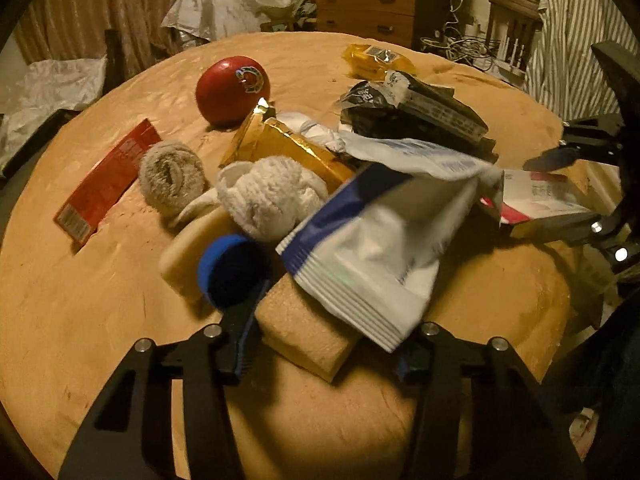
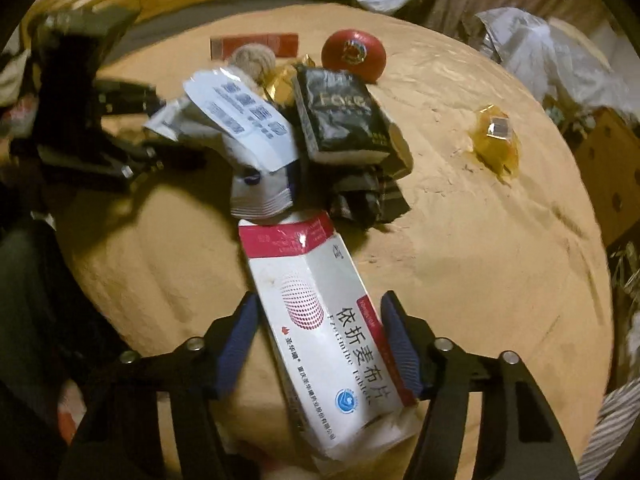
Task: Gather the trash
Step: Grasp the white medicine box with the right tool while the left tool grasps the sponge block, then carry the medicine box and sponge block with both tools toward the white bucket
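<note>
My left gripper (image 1: 320, 344) has its jaws wide apart; a blue and white wrapper (image 1: 372, 248) hangs in front of the right finger, and I cannot tell whether it is gripped. A sponge block (image 1: 308, 332) lies between the fingers. My right gripper (image 2: 320, 340) is closed around a white and red tablet box (image 2: 320, 320), also seen in the left wrist view (image 1: 536, 196). The pile holds a black packet (image 2: 340, 116), a gold wrapper (image 1: 280, 144), white (image 1: 272, 196) and grey (image 1: 172, 176) socks, and a blue cap (image 1: 232, 268).
A red ball (image 1: 232, 88) and a red wrapper (image 1: 108, 180) lie on the tan round table (image 1: 100, 300). A yellow wrapper (image 2: 496, 140) lies apart at the far side. A wooden dresser (image 1: 372, 8), curtains and plastic sheets stand behind.
</note>
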